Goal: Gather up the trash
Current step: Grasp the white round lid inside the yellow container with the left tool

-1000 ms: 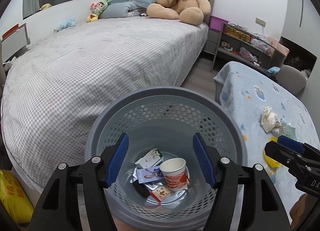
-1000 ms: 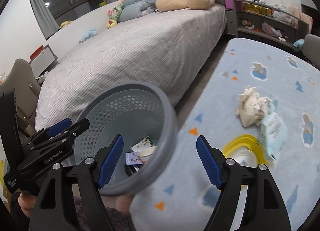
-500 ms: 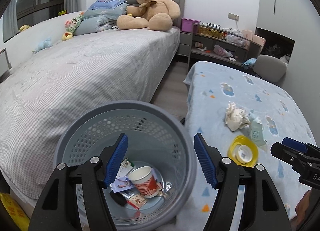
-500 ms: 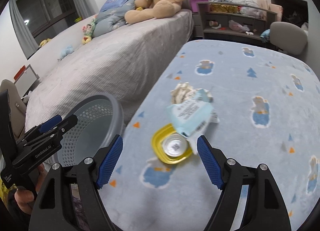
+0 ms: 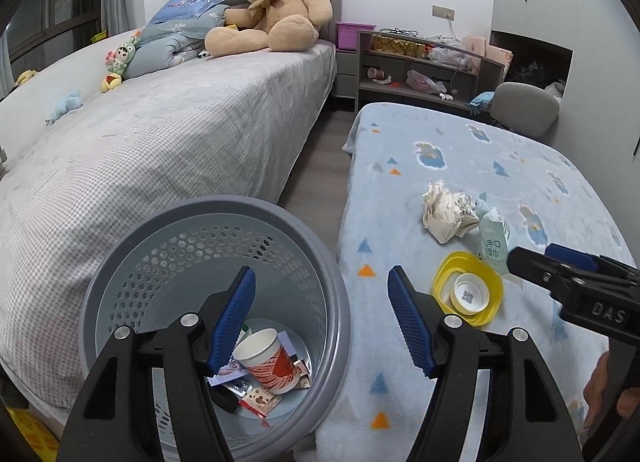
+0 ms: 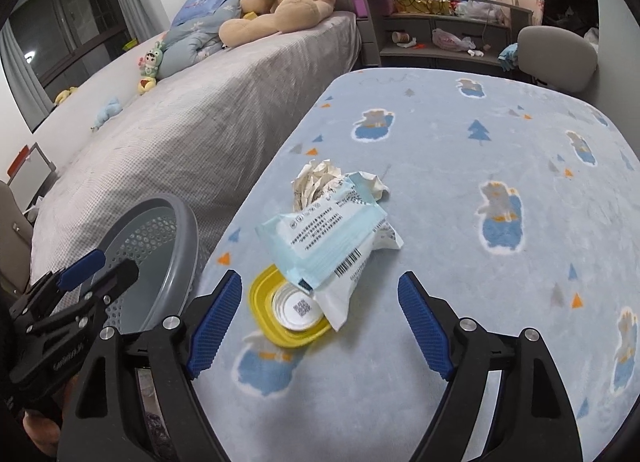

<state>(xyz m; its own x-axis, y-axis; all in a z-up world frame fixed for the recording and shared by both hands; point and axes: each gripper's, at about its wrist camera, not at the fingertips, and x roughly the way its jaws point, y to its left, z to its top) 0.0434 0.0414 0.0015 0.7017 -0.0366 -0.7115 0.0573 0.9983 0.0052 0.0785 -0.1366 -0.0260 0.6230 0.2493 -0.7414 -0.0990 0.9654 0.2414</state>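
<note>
A grey perforated bin (image 5: 120,274) stands between the bed and the blue blanket-covered table; it holds a paper cup (image 5: 266,358) and several wrappers. My left gripper (image 5: 320,322) is open and empty, over the bin's right rim. On the table lie a yellow lid (image 6: 262,302) with a white cap (image 6: 298,308) in it, a blue wipes packet (image 6: 324,242) and crumpled paper (image 6: 316,179). My right gripper (image 6: 320,322) is open and empty, just in front of the lid and packet. The bin also shows in the right wrist view (image 6: 176,229).
The grey checked bed (image 5: 160,141) with a teddy bear (image 5: 276,17) lies to the left. The table's blue blanket (image 6: 460,189) stretches right. A cluttered shelf (image 5: 424,65) and a grey chair (image 5: 524,105) stand at the back.
Both grippers have swung right, from over the bin toward the table. The right gripper now faces the lid, packet and paper up close. Both stay open and empty.
</note>
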